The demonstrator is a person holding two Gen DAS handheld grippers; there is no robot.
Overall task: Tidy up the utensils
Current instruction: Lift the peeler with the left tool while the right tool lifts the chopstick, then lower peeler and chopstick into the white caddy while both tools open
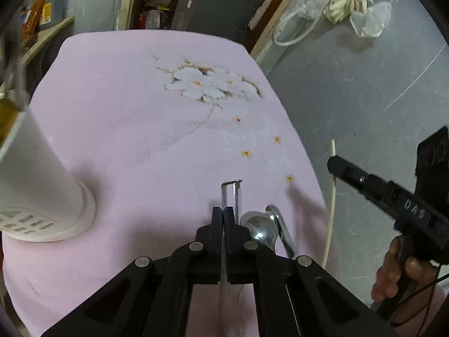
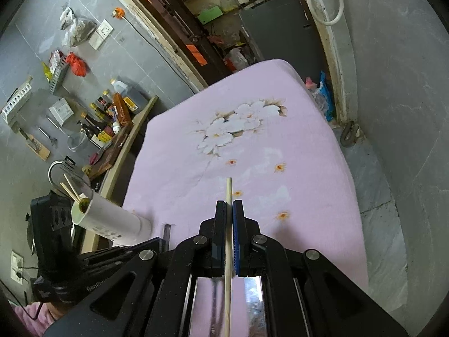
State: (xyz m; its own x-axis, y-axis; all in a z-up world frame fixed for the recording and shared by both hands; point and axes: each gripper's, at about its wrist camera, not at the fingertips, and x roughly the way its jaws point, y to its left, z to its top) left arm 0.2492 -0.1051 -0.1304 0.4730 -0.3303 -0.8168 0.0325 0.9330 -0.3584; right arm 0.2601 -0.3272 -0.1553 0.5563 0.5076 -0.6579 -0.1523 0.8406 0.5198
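My left gripper [image 1: 223, 211] is shut on a thin metal peeler [image 1: 231, 189], whose looped head sticks out past the fingertips above the pink cloth. A shiny spoon [image 1: 259, 229] and another metal handle [image 1: 282, 231] lie on the cloth just to its right. My right gripper [image 2: 229, 205] is shut on a wooden chopstick [image 2: 228, 192] that points forward over the cloth. The left wrist view shows that gripper [image 1: 335, 164] at the right, with the chopstick [image 1: 331, 196] hanging down beside the table. A white utensil holder [image 2: 109, 221] with chopsticks [image 2: 70, 189] in it stands at the table's left side.
The table is covered by a pink cloth [image 1: 126, 118] with a white flower print [image 1: 210, 84]. The holder [image 1: 42, 185] looms close at the left in the left wrist view. A shelf with bottles [image 2: 109, 118] runs along the left wall. Grey floor [image 1: 350, 98] lies to the right.
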